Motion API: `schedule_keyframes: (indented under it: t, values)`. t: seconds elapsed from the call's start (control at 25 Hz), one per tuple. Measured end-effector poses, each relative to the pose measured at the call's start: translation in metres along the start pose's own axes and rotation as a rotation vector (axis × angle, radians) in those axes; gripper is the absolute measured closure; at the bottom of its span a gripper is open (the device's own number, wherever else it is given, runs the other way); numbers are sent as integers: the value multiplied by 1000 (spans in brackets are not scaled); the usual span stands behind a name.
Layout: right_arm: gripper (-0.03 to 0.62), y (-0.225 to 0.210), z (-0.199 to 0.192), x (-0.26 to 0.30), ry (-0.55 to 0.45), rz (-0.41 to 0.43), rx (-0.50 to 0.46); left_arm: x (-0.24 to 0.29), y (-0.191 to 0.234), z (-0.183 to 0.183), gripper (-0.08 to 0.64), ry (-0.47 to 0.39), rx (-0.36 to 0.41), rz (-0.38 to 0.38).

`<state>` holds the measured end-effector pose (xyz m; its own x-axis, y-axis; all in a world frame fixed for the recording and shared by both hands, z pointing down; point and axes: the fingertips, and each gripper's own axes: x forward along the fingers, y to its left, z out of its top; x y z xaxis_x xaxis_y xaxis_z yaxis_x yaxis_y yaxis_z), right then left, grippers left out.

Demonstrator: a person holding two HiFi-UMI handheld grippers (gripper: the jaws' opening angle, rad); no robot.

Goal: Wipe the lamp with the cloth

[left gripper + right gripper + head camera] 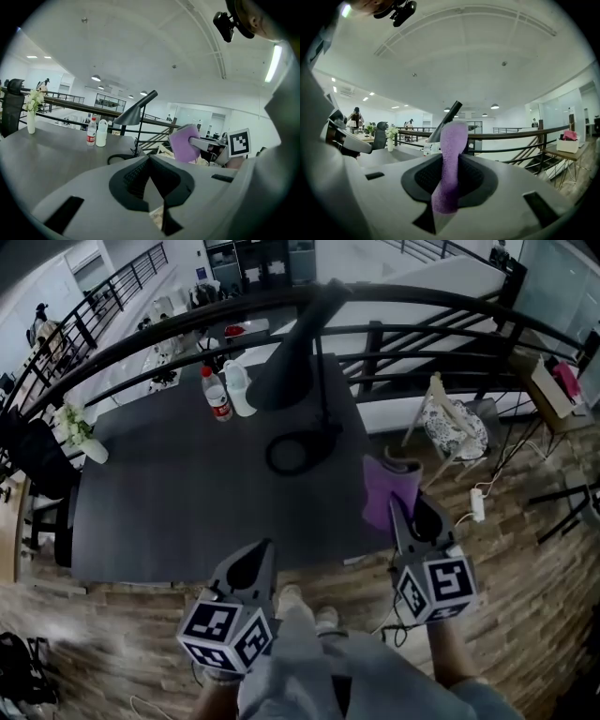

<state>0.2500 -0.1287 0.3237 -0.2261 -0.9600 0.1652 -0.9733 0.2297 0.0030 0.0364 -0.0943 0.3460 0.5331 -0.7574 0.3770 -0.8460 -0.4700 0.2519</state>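
A black desk lamp (298, 352) with a cone shade and a ring base (291, 452) stands on the dark table (178, 502) toward its far right. My right gripper (405, 510) is shut on a purple cloth (385, 491), held over the table's near right corner, short of the lamp. The cloth (449, 164) stands up between the jaws in the right gripper view, with the lamp shade (443, 123) behind it. My left gripper (255, 563) hovers at the table's near edge, jaws together with nothing in them. The left gripper view shows the lamp (136, 112) and the cloth (183, 143).
A water bottle (217, 395) and a white bottle (240, 388) stand behind the lamp base. A vase of white flowers (82, 435) sits at the table's left edge. A black railing (394, 310) runs behind the table. A white chair (450, 423) stands to the right.
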Motion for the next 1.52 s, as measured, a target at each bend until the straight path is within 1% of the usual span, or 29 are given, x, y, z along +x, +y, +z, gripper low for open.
schedule_keyframes:
  t: [0.12, 0.2, 0.36, 0.6, 0.84, 1.0, 1.12, 1.24, 1.52]
  values:
    - [505, -9, 9, 20, -13, -14, 4, 13, 6, 8, 551, -4, 0, -11]
    - [505, -11, 17, 34, -24, -25, -9, 20, 14, 15, 551, -9, 0, -16]
    - [505, -22, 42, 64, -53, -60, -60, 33, 30, 33, 551, -22, -1, -22]
    - [505, -40, 83, 106, -114, -133, -105, 42, 61, 52, 551, -40, -1, -20]
    - [505, -53, 123, 143, -164, -192, -176, 46, 87, 62, 551, -55, -11, -14]
    - [505, -55, 150, 161, -195, -215, -232, 46, 101, 69, 551, -64, -14, -9]
    - [505, -50, 164, 172, -214, -219, -258, 48, 110, 72, 551, -70, -21, -9]
    - [505, -38, 172, 186, -221, -204, -281, 49, 118, 76, 551, -73, -23, -10]
    - [505, 3, 159, 209, -194, -138, -325, 44, 147, 75, 551, -75, -38, 19]
